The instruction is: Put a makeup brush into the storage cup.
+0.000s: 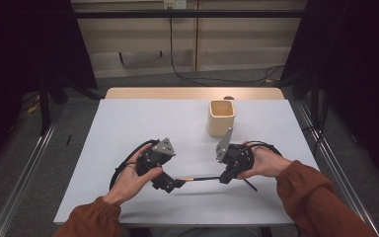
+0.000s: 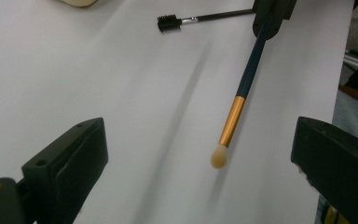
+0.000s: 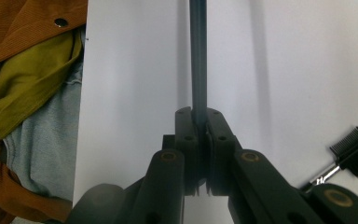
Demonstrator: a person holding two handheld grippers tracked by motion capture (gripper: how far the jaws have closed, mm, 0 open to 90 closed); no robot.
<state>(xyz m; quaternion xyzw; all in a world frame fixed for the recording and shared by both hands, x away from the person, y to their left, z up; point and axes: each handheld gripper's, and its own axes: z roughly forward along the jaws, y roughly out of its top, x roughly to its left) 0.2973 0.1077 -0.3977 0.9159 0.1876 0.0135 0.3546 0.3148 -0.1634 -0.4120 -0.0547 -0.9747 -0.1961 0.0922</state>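
Two grippers low over the white table (image 1: 128, 118), right gripper (image 1: 225, 178) clamped on a makeup brush (image 2: 242, 88), left gripper (image 1: 178, 183) jaws wide apart around its tip, cup (image 1: 221, 117) at 12 o'clock.

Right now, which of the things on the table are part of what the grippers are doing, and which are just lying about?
In play:
- dark-handled makeup brush with gold ferrule and pale tip, clamped in the right gripper
- left gripper, jaws open, the brush tip between them

Lying about:
- black spoolie brush with metal neck, flat on the white table
- beige square cup, standing apart
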